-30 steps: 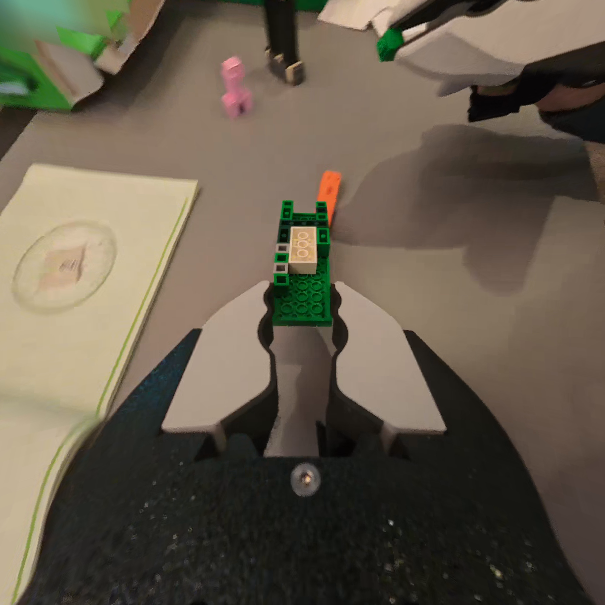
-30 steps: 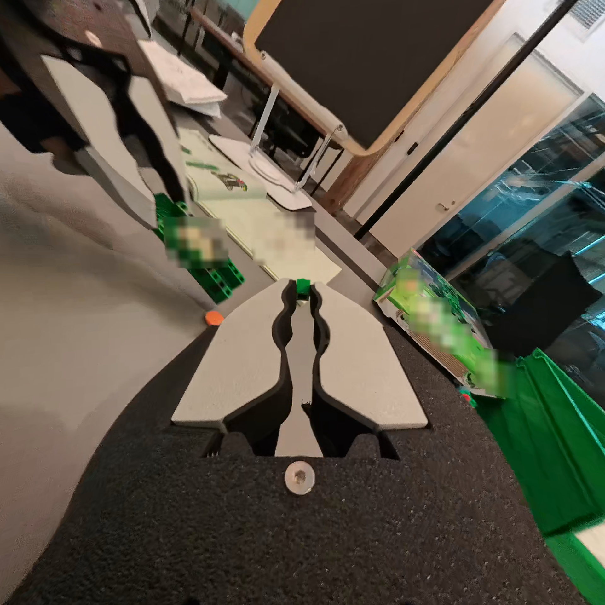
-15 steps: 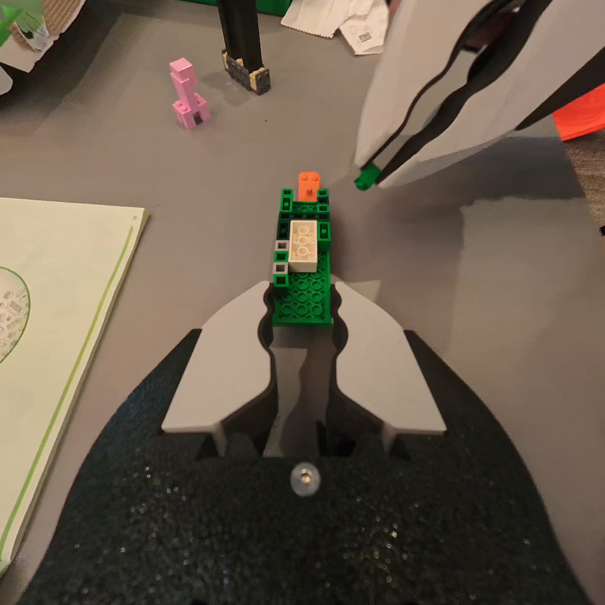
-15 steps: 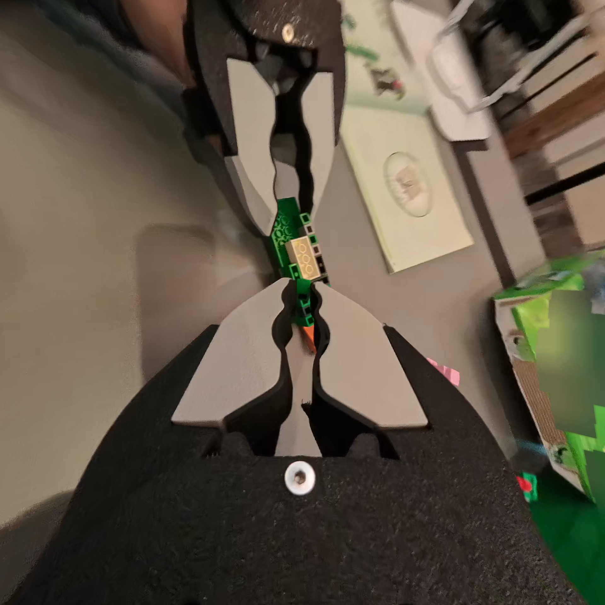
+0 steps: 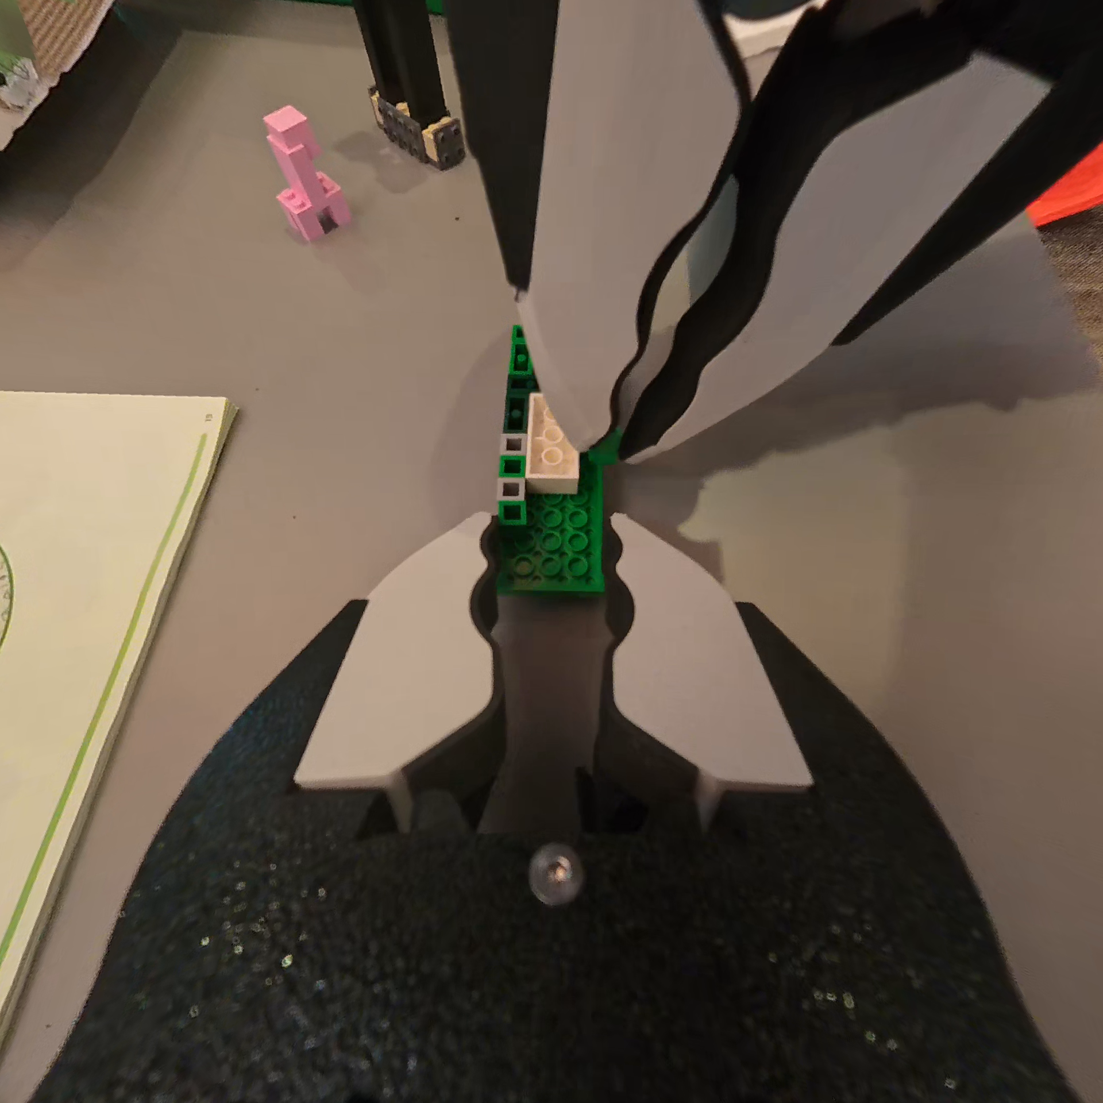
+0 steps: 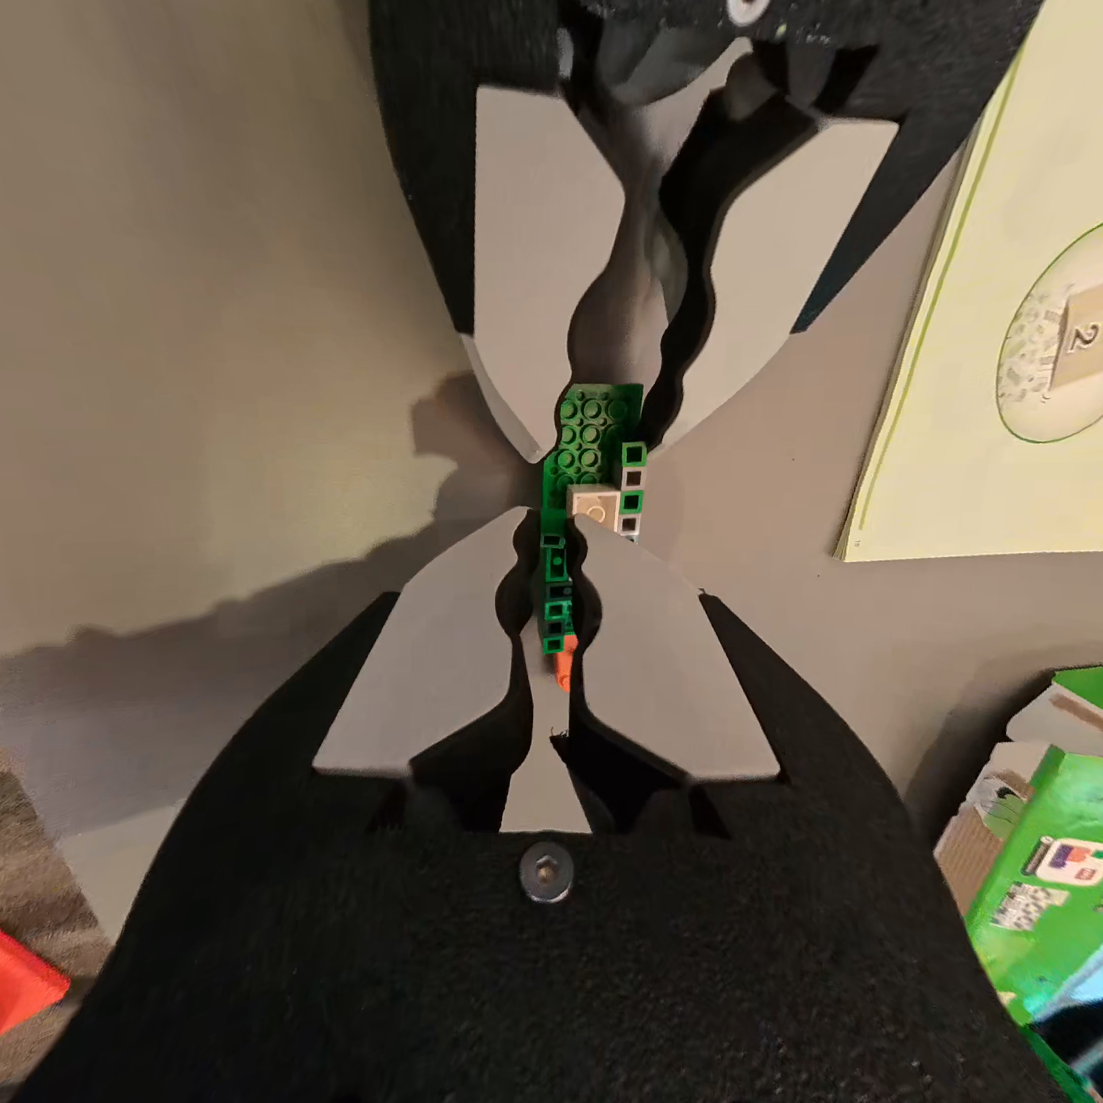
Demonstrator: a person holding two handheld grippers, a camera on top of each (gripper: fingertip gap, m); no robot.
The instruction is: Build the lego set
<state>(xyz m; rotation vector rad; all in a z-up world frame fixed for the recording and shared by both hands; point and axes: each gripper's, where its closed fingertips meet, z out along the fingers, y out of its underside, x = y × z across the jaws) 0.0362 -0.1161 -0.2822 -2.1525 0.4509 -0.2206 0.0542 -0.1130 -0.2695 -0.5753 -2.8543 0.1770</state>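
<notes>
— Where's the lego build (image 5: pixel 552 546)?

— Flat on the grey table, a long green studded plate.

— What's on it?

— A white brick (image 5: pixel 552 453) (studs up), an edge row of green and grey frame pieces, and a small green piece (image 5: pixel 604 449) beside the white brick.

My left camera looks forward and down along my left claw (image 5: pixel 550 525), close above the grey desk (image 5: pixel 358 334). My right camera looks steeply down along my right claw (image 6: pixel 552 519) from the opposite side, just as close. Both views share the green lego build (image 5: pixel 552 540) at frame centre, the pale instruction booklet (image 5: pixel 89 567), and each other's claw entering from the top of the frame.
</notes>
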